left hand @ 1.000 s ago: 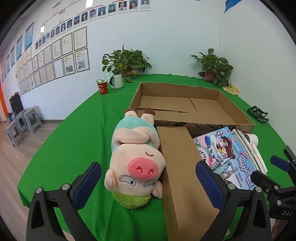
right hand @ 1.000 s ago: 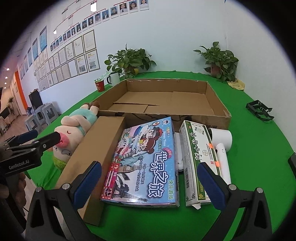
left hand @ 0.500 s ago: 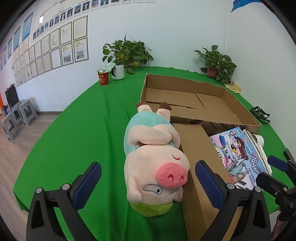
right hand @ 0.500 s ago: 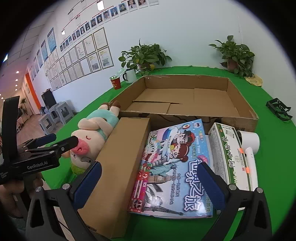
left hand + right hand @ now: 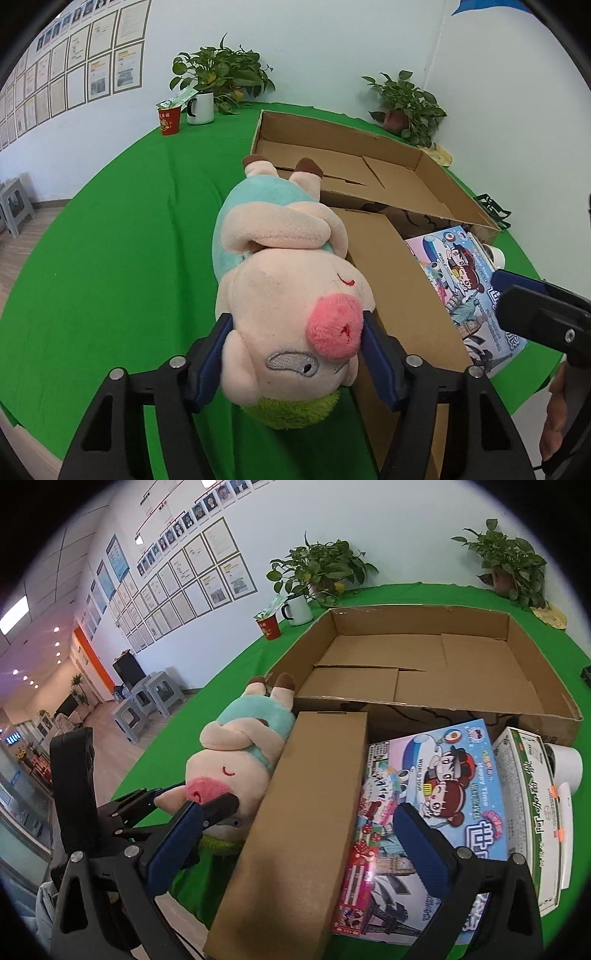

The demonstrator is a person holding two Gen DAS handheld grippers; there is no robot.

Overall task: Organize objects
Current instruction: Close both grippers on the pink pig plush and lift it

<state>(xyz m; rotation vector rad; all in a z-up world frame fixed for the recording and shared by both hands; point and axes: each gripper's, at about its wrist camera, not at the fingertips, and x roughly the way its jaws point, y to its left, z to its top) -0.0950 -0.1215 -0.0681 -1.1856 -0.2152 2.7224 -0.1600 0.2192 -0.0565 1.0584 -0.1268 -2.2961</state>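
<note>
A plush pig (image 5: pixel 288 302) in a teal shirt lies on the green table, head toward me, against a long brown box (image 5: pixel 391 295). My left gripper (image 5: pixel 295 358) has its jaws closing on the pig's head, and both blue pads touch it. In the right wrist view the pig (image 5: pixel 236 760) shows the same grip. My right gripper (image 5: pixel 299 849) hangs open over the near end of the long brown box (image 5: pixel 295 812), holding nothing. A colourful game box (image 5: pixel 436 797) lies to the right of it. Behind them stands a wide open cardboard box (image 5: pixel 424 616).
A white-and-green carton (image 5: pixel 532 797) and a white hair dryer (image 5: pixel 561 768) lie right of the game box. A red cup (image 5: pixel 169 120), a white mug (image 5: pixel 201 108) and two potted plants (image 5: pixel 221 74) stand at the back. Grey stools (image 5: pixel 147 701) stand past the table's left edge.
My left gripper came forward and down over the pig, and its jaws narrowed from wide open onto the head. My right gripper swung left, from the game box to the long brown box.
</note>
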